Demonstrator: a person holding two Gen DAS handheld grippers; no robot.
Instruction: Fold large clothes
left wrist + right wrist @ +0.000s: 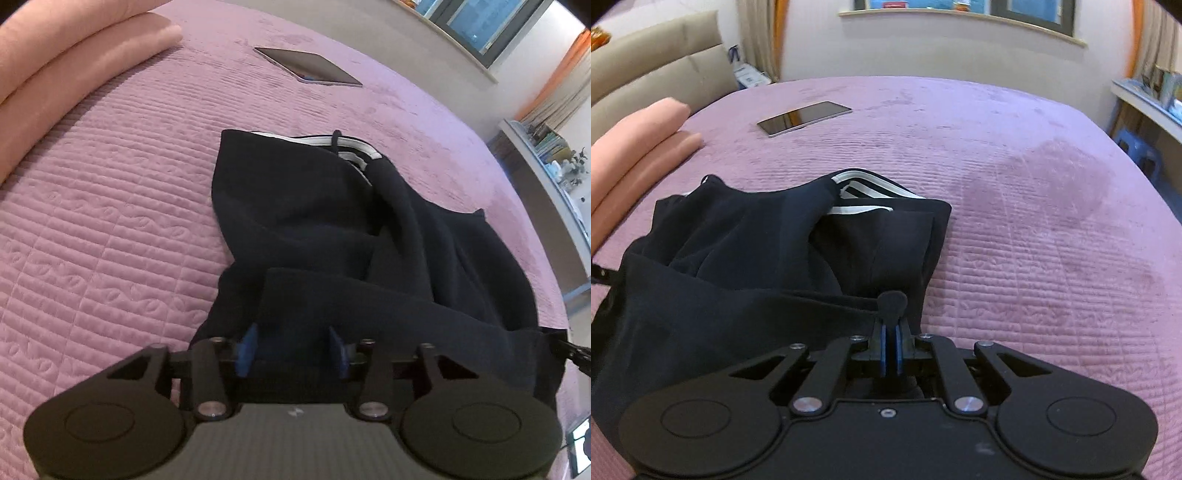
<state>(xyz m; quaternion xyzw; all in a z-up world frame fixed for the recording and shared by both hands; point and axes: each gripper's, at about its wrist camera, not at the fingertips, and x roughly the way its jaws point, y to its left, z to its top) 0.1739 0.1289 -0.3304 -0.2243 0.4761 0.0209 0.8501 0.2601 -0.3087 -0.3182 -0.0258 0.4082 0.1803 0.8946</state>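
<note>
A dark navy garment point(314, 221) with white stripes along its far edge lies crumpled on the purple quilted bed point(110, 221). My left gripper point(293, 336) hangs over its near fold. Its blue pads point(247, 347) stand apart, and dark cloth lies between them without being pinched. In the right wrist view the same garment point(757, 240) spreads to the left. My right gripper point(891, 332) is shut on a small bunch of the cloth at the garment's near right side. That bunch pokes out just past the fingertips.
A dark tablet point(803, 118) lies flat on the bed point(1034, 221) beyond the garment. Folded pink bedding point(639, 147) sits at the left, in front of a beige headboard point(646, 74). A shelf point(554, 155) and a blue stool point(1137, 151) stand past the bed's right edge.
</note>
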